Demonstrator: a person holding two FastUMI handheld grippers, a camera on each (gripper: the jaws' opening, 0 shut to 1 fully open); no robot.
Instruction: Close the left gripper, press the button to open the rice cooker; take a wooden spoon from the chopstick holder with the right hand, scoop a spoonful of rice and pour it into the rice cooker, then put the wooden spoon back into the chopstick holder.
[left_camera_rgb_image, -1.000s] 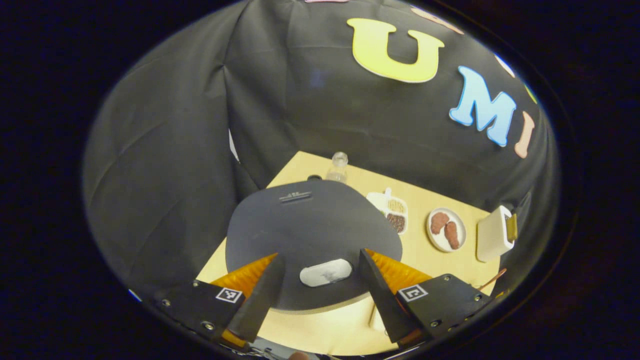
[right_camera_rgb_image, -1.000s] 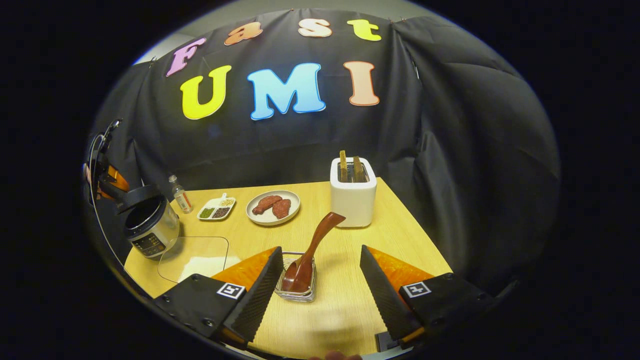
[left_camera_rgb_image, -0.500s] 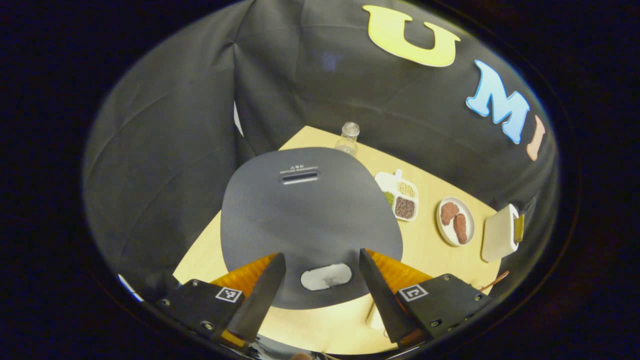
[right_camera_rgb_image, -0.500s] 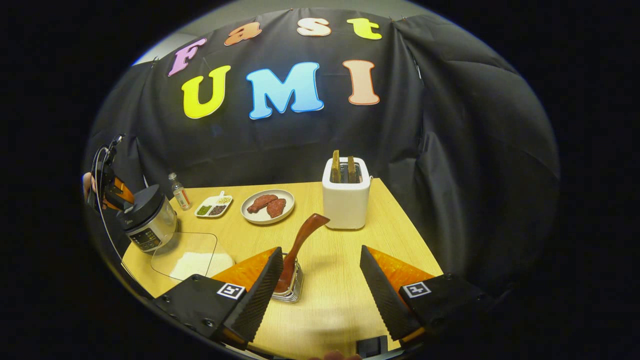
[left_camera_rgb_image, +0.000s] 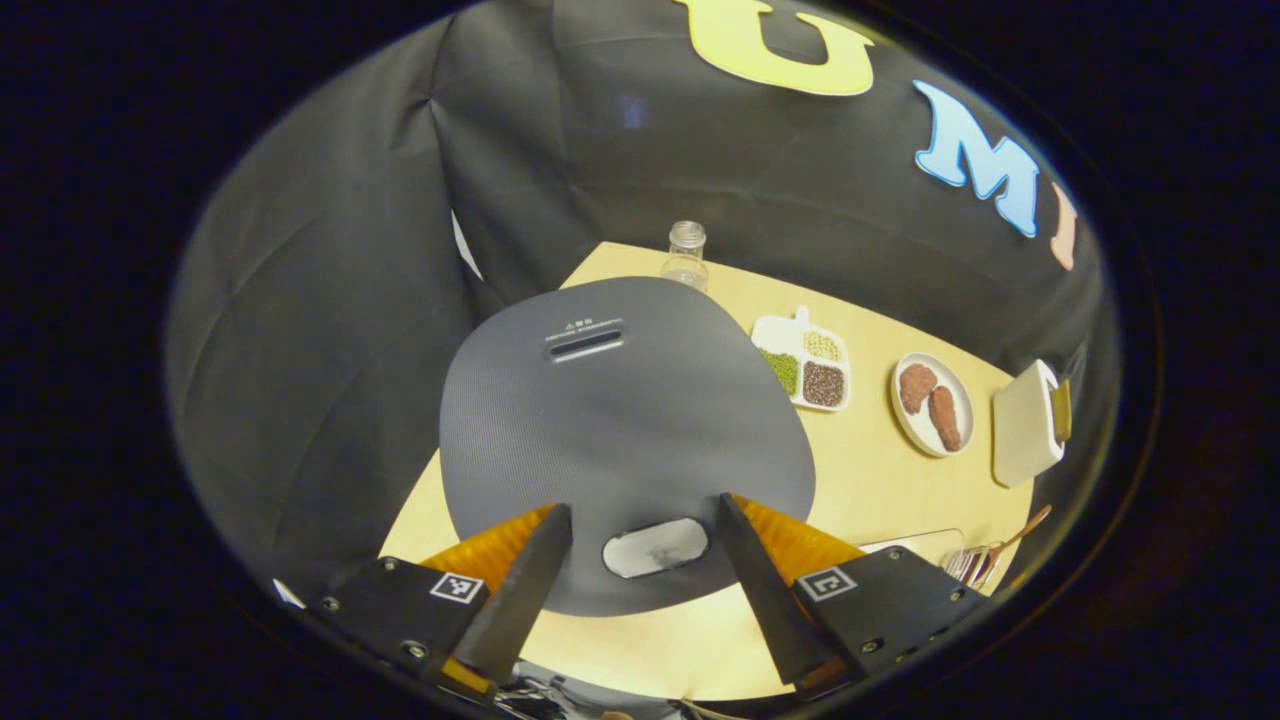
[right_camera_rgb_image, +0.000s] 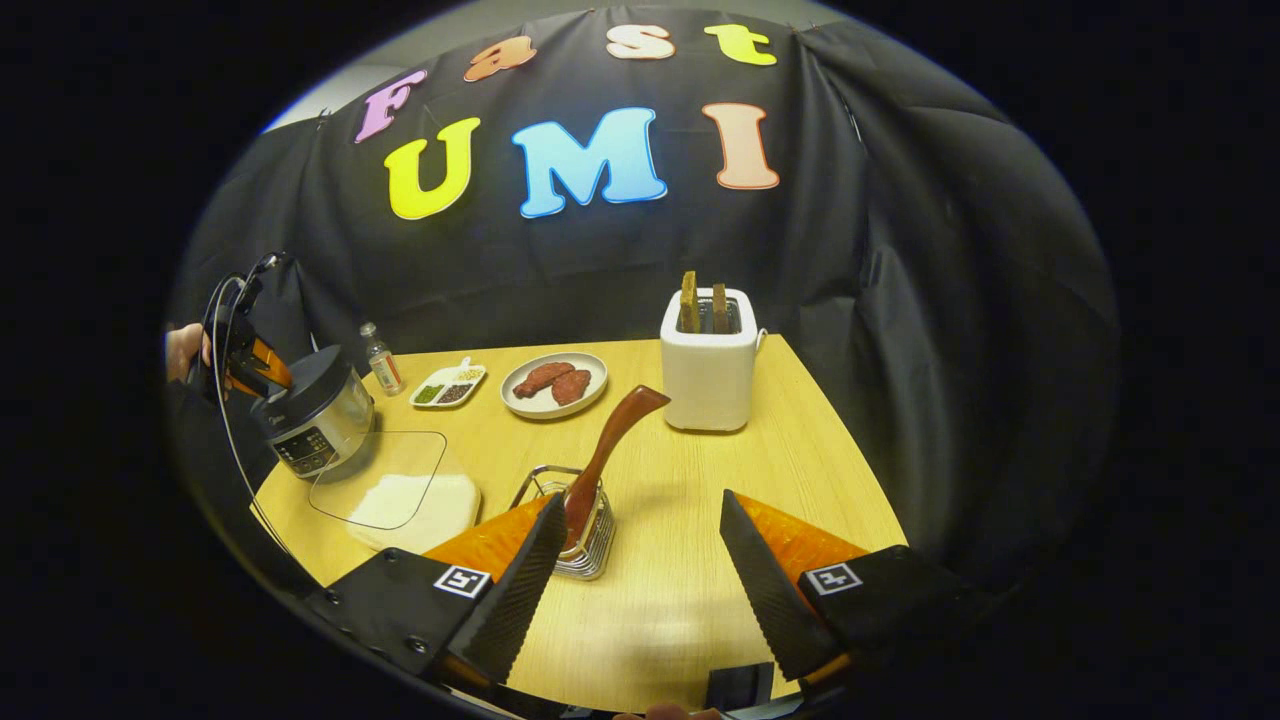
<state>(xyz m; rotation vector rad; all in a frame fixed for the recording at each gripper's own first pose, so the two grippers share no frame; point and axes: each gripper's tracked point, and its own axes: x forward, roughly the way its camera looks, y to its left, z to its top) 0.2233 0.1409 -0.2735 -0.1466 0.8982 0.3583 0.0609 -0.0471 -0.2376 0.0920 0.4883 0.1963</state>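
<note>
Nothing is done yet: the rice cooker lid is down, its button between the left gripper's spread fingers. The right gripper, also spread, faces the wooden spoon in the chopstick holder at 11 o'clock.

There is one rice cooker with one lid and one button. There is one wooden spoon in one chopstick holder. There is one toaster with two slices of toast. One plate has two pieces of meat. There is one small bottle, one snack tray, and one see-through box of rice. One worktop is under it all.
</note>
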